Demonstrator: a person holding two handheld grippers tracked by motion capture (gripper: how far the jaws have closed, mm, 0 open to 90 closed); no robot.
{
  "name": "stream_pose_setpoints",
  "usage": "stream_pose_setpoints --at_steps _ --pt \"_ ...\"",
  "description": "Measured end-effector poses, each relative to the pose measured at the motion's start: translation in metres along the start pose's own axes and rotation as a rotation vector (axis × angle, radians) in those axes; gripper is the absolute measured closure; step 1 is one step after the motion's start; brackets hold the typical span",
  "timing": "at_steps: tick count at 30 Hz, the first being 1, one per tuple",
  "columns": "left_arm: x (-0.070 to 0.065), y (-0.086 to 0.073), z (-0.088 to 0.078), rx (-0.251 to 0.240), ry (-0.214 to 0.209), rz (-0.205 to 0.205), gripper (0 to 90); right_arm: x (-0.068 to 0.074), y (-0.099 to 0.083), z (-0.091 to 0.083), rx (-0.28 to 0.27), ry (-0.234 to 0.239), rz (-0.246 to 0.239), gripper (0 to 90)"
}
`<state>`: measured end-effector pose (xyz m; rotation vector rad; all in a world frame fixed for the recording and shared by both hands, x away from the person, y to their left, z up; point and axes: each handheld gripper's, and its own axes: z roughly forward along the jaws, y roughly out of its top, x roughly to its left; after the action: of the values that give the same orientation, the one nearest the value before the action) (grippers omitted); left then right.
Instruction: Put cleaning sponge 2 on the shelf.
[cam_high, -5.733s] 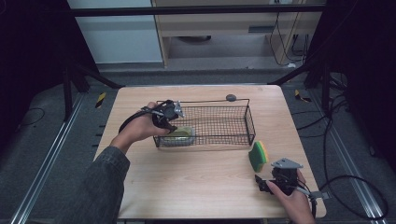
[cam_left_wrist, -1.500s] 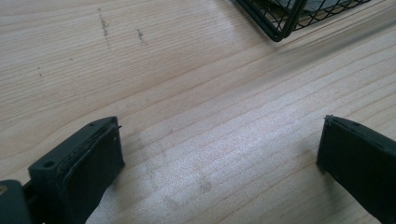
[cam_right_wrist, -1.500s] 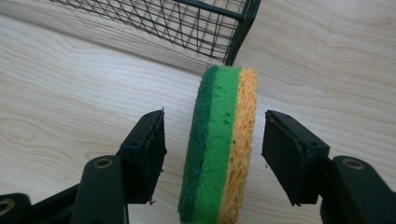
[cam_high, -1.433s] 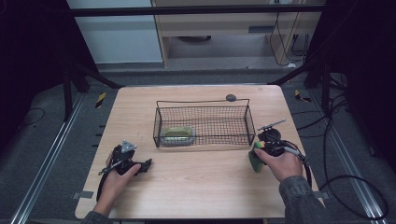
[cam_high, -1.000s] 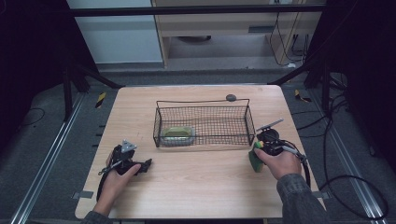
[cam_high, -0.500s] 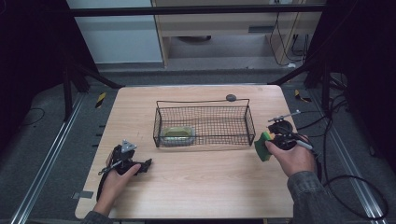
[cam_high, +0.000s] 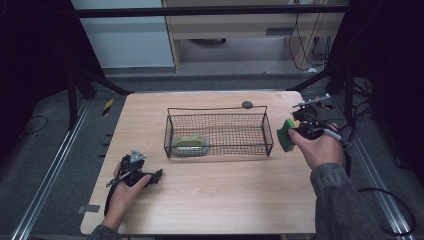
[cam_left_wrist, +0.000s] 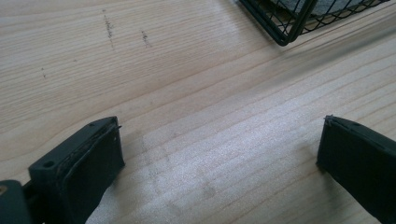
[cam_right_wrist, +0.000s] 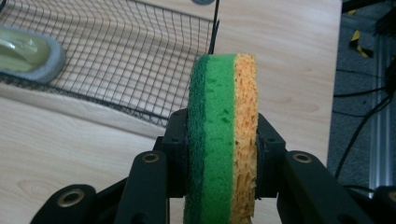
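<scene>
My right gripper (cam_high: 295, 131) is shut on a green and yellow sponge (cam_high: 286, 135), held on edge in the air just right of the black wire basket (cam_high: 218, 112). In the right gripper view the sponge (cam_right_wrist: 223, 135) stands upright, squeezed between the two pads, with the basket (cam_right_wrist: 140, 46) behind it to the left. Its jaws have just been closing on the sponge. A second sponge, green in a grey rim (cam_high: 189, 143), lies in the basket's left end. My left gripper (cam_high: 159, 176) rests on the table at the front left, open with nothing between its fingers (cam_left_wrist: 95, 158).
A small dark round object (cam_high: 247, 104) lies on the table behind the basket. The wooden table (cam_high: 225, 195) ends close to the right of my right hand, where cables (cam_high: 350, 131) hang. A basket corner (cam_left_wrist: 289, 23) is ahead of the left gripper.
My right gripper has lifted the sponge off the table and carried it up and slightly away, beside the basket's right end. The left gripper has stayed in place.
</scene>
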<state>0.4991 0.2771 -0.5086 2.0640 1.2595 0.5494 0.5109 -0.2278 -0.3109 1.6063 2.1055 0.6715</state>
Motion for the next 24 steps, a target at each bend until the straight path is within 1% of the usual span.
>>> stream_pose_setpoints --at_steps 5,9,14,17,21,24 --pt "0.0 0.0 0.0 0.003 0.004 -0.001 0.0 0.001 0.022 -0.003 -0.012 -0.016 -0.006 65.2" --pt "0.001 0.001 0.001 0.001 0.012 -0.012 0.0 -0.002 0.042 -0.004 -0.033 -0.021 0.01 65.2" --pt "0.004 0.003 0.002 0.003 0.014 -0.016 0.0 0.002 0.06 -0.002 -0.033 -0.043 -0.011 65.2" --pt "0.005 0.003 0.002 0.001 0.009 -0.015 0.0 0.008 0.067 0.003 -0.033 -0.051 -0.031 65.2" --pt "0.005 0.003 0.002 0.004 0.013 -0.014 0.0 0.015 0.074 0.012 -0.028 -0.048 -0.037 65.2" --pt "0.005 0.003 0.002 0.005 0.013 -0.014 0.0 0.018 0.078 0.014 -0.038 -0.047 -0.04 65.1"
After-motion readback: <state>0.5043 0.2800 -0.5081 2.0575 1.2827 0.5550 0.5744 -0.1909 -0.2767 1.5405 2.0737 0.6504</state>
